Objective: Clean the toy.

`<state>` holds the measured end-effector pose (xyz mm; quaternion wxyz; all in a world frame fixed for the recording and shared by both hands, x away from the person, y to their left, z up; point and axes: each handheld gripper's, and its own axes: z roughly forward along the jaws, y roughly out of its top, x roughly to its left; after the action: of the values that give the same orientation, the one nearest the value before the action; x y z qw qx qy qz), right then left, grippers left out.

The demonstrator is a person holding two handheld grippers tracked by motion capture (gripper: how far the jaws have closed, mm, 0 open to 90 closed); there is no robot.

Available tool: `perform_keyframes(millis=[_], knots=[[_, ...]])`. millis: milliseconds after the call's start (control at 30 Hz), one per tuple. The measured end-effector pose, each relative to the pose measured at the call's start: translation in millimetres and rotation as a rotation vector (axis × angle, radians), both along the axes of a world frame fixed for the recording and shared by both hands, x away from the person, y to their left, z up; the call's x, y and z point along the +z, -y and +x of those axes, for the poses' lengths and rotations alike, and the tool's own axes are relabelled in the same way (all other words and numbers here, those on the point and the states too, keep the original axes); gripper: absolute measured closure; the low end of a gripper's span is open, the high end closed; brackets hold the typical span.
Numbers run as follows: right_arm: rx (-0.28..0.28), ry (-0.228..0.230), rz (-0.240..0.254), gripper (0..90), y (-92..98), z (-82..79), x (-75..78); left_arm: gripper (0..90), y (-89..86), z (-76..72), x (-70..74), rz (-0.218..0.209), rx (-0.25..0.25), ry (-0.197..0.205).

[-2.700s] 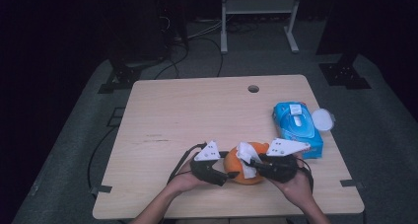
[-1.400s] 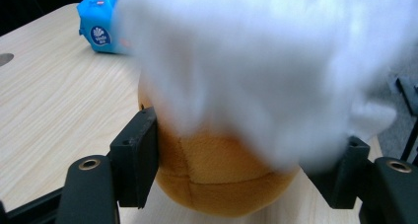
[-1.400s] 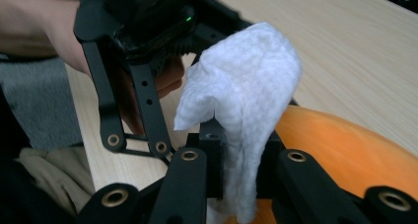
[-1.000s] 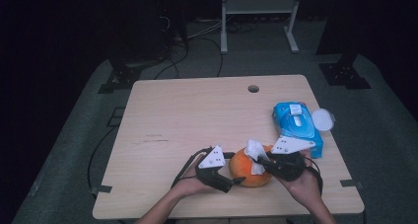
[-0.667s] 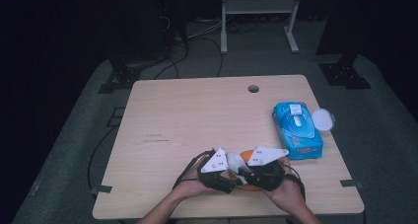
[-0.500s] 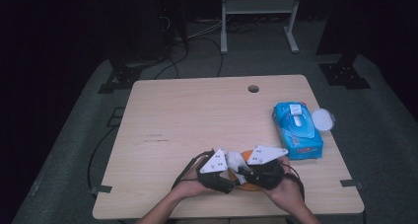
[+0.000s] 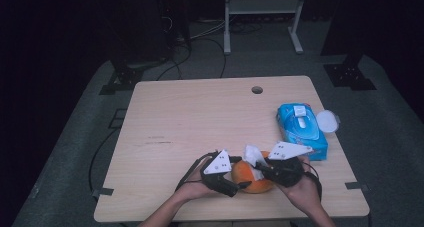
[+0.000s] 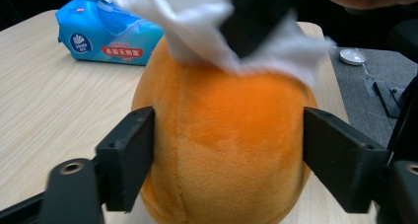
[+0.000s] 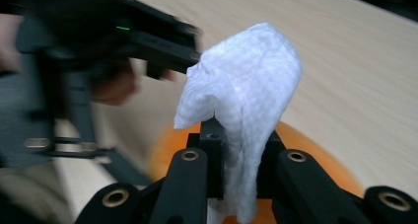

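Since the earlier pictures, both hands have slid a little toward the near edge of the desk and then back, and the right hand-held gripper has come over the top of the orange toy. The wipe pack has not moved.

The orange toy is soft, round and fuzzy. It sits on the desk near the front edge, between the two hands. The left hand-held gripper is at the toy's left side. In the left gripper view the two black jaws stand one on each side of the toy. The left jaw touches the fuzz. The right jaw is right at the toy's side too. These jaws have just been opening a little, and the toy is between them. They are about half open.

The right hand-held gripper is almost shut. It pinches a white wipe. In the right gripper view the wipe stands up out of the jaws like a little tent, with the orange toy below it. In the left gripper view the wipe lies on the top of the toy, touching it.

The blue wipe pack lies on the right side of the desk, well apart from the toy. A small white lid sits just beside the pack, at the desk's right edge. There is a small round hole at the far side of the desk.
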<state>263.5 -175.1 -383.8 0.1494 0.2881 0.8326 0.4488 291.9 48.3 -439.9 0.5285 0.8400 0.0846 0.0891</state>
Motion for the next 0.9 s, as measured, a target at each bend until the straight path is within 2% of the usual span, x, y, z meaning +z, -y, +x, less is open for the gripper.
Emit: perform_keyframes(millis=[33,67,133,200,233,267,300,333,367,400,433,500,533,567,600,633,667,700,733,767,833,867,900], knots=[[0.021,-0.004,0.001,79.5,-3.4,-0.1,-1.0,25.6,-1.1,0.1,0.3,0.013,-0.001,0.009],[0.030,0.004,-0.017,79.5,-5.7,0.1,-1.2,27.4,-2.1,0.4,0.5,0.015,-0.003,0.015],[0.020,0.001,-0.009,79.4,-1.5,2.6,1.2,29.1,-5.1,2.1,0.3,0.022,0.000,0.016],[-0.043,0.000,0.000,79.3,18.3,9.6,2.4,29.6,-9.7,5.8,-2.4,0.018,0.006,0.006],[-0.043,0.000,0.000,79.3,18.3,9.6,2.4,29.6,-12.1,8.0,-4.0,0.010,0.011,-0.006],[-0.056,-0.017,0.018,79.3,27.0,13.4,0.2,29.2,-14.0,10.1,-5.2,0.004,0.013,-0.016],[-0.069,-0.072,0.069,79.1,42.5,20.0,-6.7,25.8,-13.0,10.8,-4.6,-0.004,0.016,-0.024],[-0.069,-0.072,0.069,79.1,42.5,20.0,-6.7,22.0,-13.0,10.8,-4.6,-0.004,0.016,-0.024],[-0.072,-0.086,0.087,79.1,45.8,21.4,-8.5,22.0,-10.7,10.7,-3.0,-0.012,0.017,-0.032],[-0.075,-0.095,0.098,79.2,48.6,22.5,-9.7,17.3,-9.6,10.6,-1.8,-0.013,0.018,-0.037],[-0.069,-0.098,0.109,79.3,47.5,21.8,-9.6,11.4,-7.8,10.3,-1.0,-0.025,0.021,-0.042],[-0.060,-0.100,0.115,79.3,43.9,20.3,-9.7,10.5,-4.5,10.7,-0.8,-0.040,0.019,-0.056],[-0.032,-0.101,0.116,79.3,35.5,17.1,-10.4,8.8,-3.9,11.0,-1.2,-0.036,0.016,-0.058],[0.006,-0.097,0.109,79.3,25.2,13.1,-10.4,7.9,-2.3,10.6,-3.3,-0.030,0.005,-0.077],[0.006,-0.097,0.109,79.3,25.2,13.1,-10.4,7.5,-2.3,10.6,-3.3,-0.030,0.005,-0.077],[0.039,-0.082,0.084,79.3,12.9,7.7,-8.5,7.5,-1.9,9.6,-5.1,-0.031,0.004,-0.085],[0.039,-0.082,0.084,79.3,12.9,7.7,-8.5,8.4,-1.9,9.6,-5.1,-0.031,0.004,-0.085],[0.068,-0.081,0.075,79.3,3.5,4.3,-7.3,14.0,-2.3,7.8,-2.8,-0.015,-0.004,-0.071],[0.068,-0.081,0.075,79.3,3.5,4.3,-7.3,20.5,-2.3,7.8,-2.8,-0.015,-0.004,-0.071],[0.071,-0.077,0.064,79.3,0.9,3.4,-7.1,20.5,-3.0,5.8,-0.7,-0.001,-0.001,-0.040],[0.063,-0.044,0.044,79.3,-2.6,0.9,-4.9,31.6,-5.2,3.2,5.1,0.006,0.001,0.011],[0.055,-0.026,0.047,79.3,-1.9,-0.1,-1.7,34.1,-6.5,3.3,7.3,0.006,0.000,0.024],[0.054,-0.017,0.054,79.2,-0.8,0.2,0.1,35.0,-8.9,3.7,10.2,0.009,0.002,0.056]])
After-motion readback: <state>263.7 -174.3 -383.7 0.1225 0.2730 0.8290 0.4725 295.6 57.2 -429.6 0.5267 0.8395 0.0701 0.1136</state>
